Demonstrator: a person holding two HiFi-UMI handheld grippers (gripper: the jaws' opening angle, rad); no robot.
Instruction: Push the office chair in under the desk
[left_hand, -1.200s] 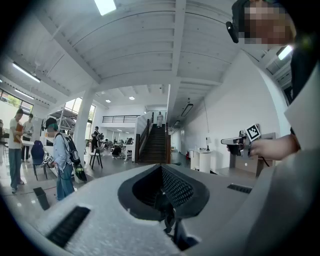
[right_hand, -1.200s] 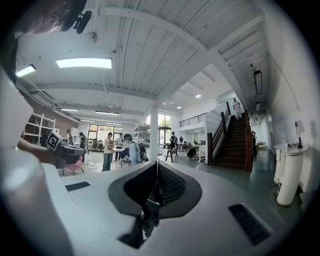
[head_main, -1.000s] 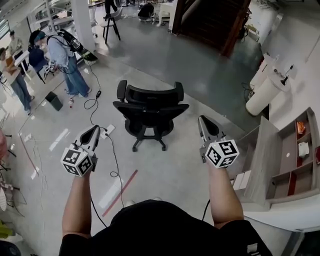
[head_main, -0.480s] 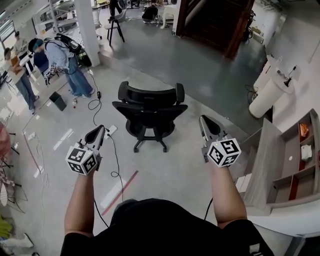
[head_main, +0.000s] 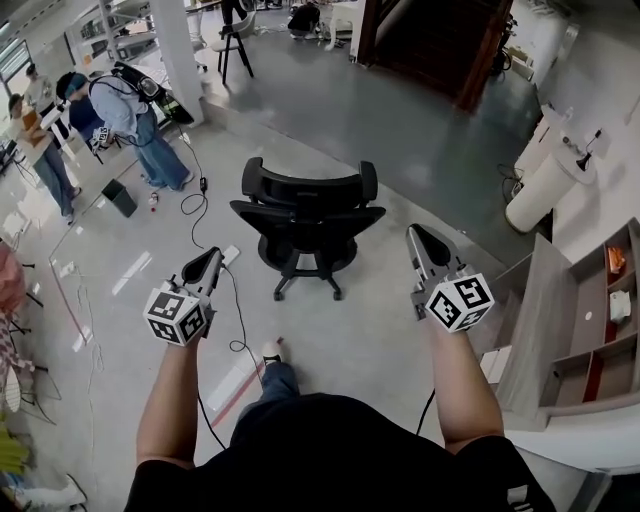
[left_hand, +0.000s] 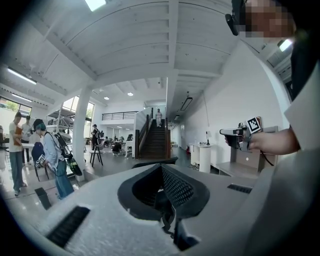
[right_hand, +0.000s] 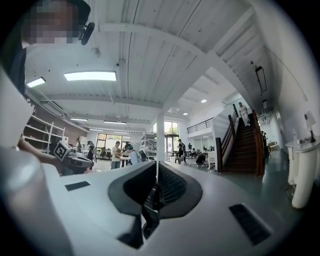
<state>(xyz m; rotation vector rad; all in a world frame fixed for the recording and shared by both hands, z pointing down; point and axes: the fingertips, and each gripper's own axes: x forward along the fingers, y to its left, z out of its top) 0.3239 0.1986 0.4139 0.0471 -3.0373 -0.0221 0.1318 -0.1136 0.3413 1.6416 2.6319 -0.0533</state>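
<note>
The black office chair stands on the pale floor in the head view, its backrest turned towards me and its star base beneath it. My left gripper is held out to the chair's near left, shut with nothing in it and apart from the chair. To the chair's near right, my right gripper is likewise shut, empty and clear of the chair. In the left gripper view the jaws meet, with the chair's top edge just beyond. The right gripper view shows its jaws closed too. The grey wooden desk with shelves stands at the right.
A black cable and a power strip lie on the floor left of the chair, near a red tape line. People stand at the far left. White round pedestals stand at the right, and a dark staircase rises behind.
I have stepped forward; my foot now shows below. The chair sits slightly lower and nearer in view. Both grippers stay shut and level on either side.
</note>
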